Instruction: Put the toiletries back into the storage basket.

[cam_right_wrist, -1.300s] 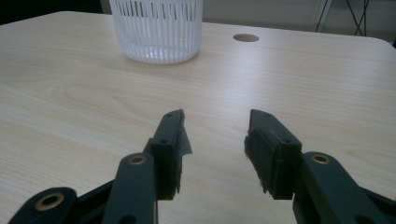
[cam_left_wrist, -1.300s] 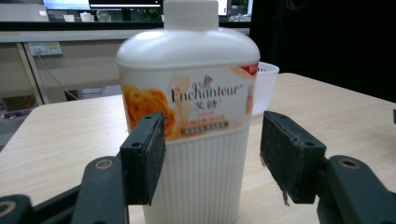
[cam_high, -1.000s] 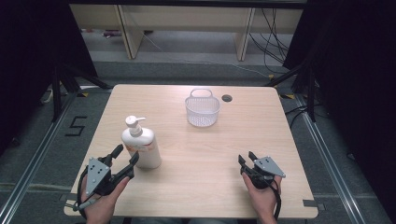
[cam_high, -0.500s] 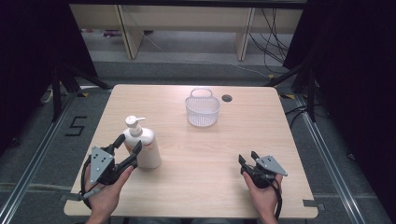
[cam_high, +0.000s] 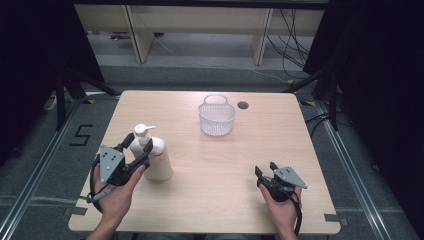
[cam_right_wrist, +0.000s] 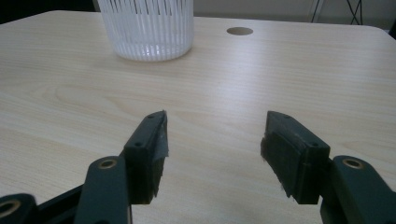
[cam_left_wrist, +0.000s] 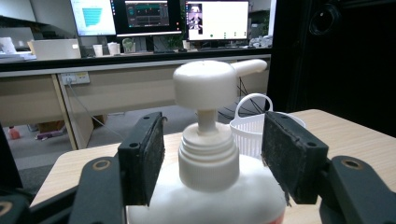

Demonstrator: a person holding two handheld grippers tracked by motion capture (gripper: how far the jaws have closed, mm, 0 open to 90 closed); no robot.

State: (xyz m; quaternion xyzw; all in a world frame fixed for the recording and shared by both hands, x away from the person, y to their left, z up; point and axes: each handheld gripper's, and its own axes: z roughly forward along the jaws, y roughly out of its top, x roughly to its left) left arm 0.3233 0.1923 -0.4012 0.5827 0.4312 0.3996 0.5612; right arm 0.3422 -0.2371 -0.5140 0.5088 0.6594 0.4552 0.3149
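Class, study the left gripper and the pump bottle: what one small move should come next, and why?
Probably close the left gripper on the pump bottle. Its jaws stand open on either side of the bottle's collar, with gaps still showing at both pads, so nothing is gripped yet. The bottle stands upright on the table, and the white basket waits beyond it.

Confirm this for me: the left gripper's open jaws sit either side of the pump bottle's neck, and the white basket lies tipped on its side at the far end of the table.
Not quite. The white basket stands upright, as the high view shows. The rest holds: the left gripper has open jaws either side of the pump bottle neck, with gaps visible in the left gripper view, and the basket is at the far end of the table.
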